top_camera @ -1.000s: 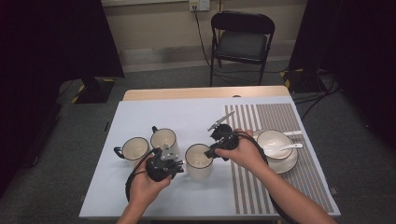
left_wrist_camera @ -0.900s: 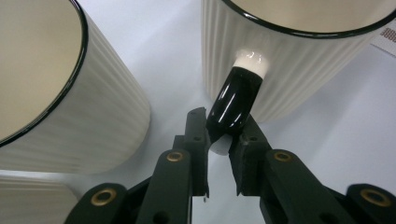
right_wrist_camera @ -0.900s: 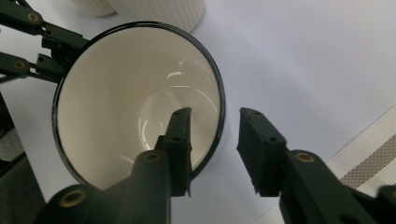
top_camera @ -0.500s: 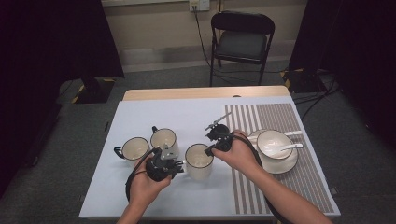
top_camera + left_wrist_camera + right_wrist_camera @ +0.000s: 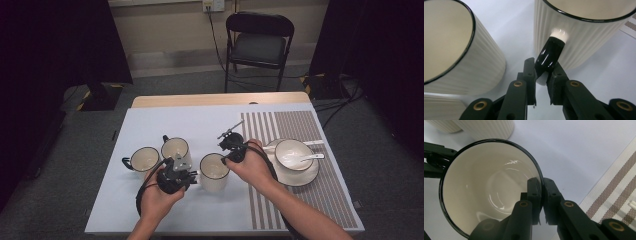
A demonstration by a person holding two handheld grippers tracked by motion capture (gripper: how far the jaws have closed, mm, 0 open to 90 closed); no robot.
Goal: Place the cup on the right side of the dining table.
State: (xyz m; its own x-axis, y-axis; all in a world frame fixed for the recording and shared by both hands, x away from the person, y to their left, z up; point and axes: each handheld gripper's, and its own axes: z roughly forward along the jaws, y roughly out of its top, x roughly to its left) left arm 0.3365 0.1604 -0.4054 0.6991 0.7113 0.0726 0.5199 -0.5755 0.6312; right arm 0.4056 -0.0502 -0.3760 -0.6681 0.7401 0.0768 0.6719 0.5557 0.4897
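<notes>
Tongs on both sides grip one mug (image 5: 214,172): the left tongs (image 5: 541,75) are clamped on its glossy black handle (image 5: 549,56), and the right tongs (image 5: 541,195) have just closed, pinching its black-edged rim (image 5: 536,173) between the pads. I judge the grasp complete; next comes a level, joint lift. Ribbed cream ceramic, smooth and glazed inside, the mug stands on the pale table (image 5: 150,125), two matching mugs (image 5: 176,150) just beside it, and a striped woven mat (image 5: 300,125) on its other side.

Right tongs (image 5: 541,195) newly clamped on mug rim (image 5: 537,173)
</notes>
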